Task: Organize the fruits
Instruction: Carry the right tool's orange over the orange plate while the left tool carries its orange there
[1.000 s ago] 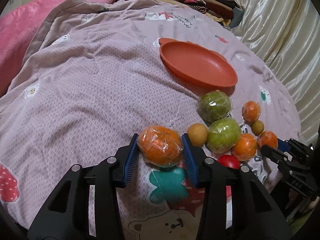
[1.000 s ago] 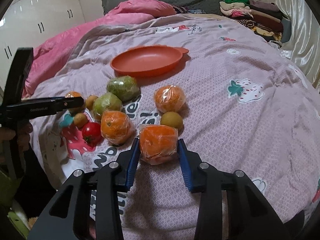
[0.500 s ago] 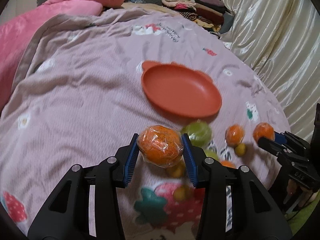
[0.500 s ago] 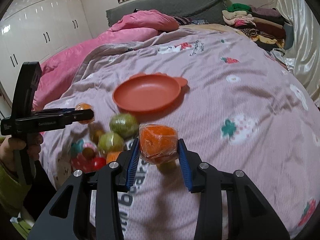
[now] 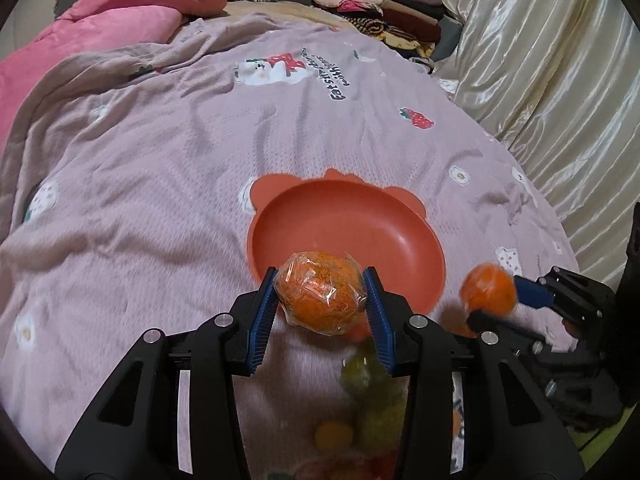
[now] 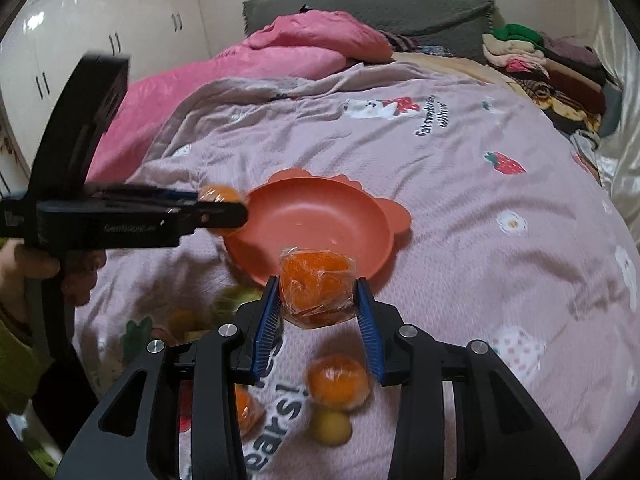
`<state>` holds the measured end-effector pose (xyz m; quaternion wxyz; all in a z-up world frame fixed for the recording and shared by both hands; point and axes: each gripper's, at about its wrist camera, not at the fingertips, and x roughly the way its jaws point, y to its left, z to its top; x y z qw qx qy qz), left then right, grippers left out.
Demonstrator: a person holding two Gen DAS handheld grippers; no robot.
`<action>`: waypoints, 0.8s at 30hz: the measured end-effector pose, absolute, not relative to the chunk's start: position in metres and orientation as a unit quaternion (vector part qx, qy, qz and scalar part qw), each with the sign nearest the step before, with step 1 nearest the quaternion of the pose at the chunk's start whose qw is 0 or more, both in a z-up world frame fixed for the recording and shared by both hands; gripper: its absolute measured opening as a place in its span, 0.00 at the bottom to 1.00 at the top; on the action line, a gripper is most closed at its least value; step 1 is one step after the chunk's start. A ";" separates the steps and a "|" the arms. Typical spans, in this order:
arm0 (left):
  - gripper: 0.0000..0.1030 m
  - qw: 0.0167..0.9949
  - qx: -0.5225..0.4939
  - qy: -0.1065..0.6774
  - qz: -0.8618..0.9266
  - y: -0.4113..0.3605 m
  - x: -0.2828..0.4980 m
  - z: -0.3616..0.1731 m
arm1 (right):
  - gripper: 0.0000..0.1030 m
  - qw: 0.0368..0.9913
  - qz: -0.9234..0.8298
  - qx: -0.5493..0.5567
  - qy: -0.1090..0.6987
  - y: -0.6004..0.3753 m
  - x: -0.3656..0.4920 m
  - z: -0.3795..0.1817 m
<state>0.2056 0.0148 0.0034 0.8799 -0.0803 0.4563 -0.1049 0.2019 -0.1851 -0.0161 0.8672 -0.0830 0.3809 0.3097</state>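
My left gripper (image 5: 321, 300) is shut on a plastic-wrapped orange (image 5: 320, 294) and holds it above the near rim of the empty orange plate (image 5: 344, 232). My right gripper (image 6: 317, 298) is shut on another wrapped orange (image 6: 316, 288), above the plate's (image 6: 316, 220) near edge. Each gripper shows in the other's view: the right one (image 5: 490, 300) at the plate's right, the left one (image 6: 220, 204) at its left. Several loose fruits lie blurred below: greenish ones (image 5: 368, 376), a wrapped orange (image 6: 338, 382), a small yellow fruit (image 6: 331, 426).
The plate lies on a mauve printed bedspread (image 5: 160, 200). A pink duvet (image 6: 260, 60) is at the far left, folded clothes (image 6: 532, 52) at the head, a satin curtain (image 5: 540, 60) along the right. A person's hand (image 6: 32, 268) holds the left gripper.
Both grippers have lifted their oranges off the bed and carried them forward to the plate's near edge. The loose fruits have dropped low in both views.
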 end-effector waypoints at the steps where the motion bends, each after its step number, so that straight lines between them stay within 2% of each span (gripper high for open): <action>1: 0.33 0.879 -0.078 0.458 -0.105 0.014 0.210 0.003 | 0.35 0.865 0.313 -0.087 0.382 -0.183 0.205 -0.017; 24: 0.33 0.860 -0.076 0.493 -0.110 0.006 0.253 -0.022 | 0.35 0.838 0.324 -0.129 0.419 -0.148 0.246 -0.048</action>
